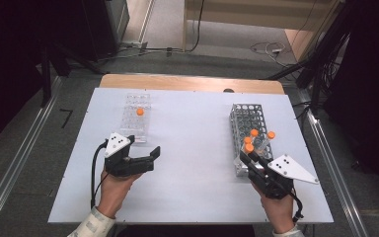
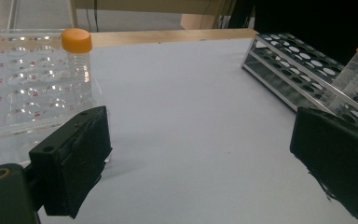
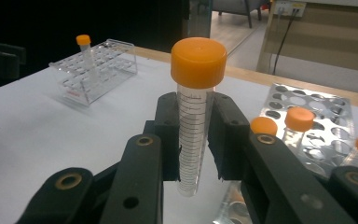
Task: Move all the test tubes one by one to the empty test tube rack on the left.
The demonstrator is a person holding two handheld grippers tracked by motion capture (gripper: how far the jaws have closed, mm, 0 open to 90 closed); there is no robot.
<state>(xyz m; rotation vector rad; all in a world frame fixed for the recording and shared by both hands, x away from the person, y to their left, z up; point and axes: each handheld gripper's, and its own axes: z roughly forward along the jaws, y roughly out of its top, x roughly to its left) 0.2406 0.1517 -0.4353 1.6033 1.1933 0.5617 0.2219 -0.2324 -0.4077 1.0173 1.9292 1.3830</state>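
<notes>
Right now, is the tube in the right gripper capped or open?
Capped. The tube between the right gripper pads carries an orange cap on top.

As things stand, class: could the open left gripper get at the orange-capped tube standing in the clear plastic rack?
Probably yes: the left gripper is open, and bare table separates it from the clear rack holding the orange-capped tube.

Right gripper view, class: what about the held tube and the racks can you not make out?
- Tube contents: clear wall, too unclear to tell.
- Tube's lower sides: covered by the right gripper pads.
- Metal rack: cut off by the right edge.
- Clear rack labels: too small.
</notes>
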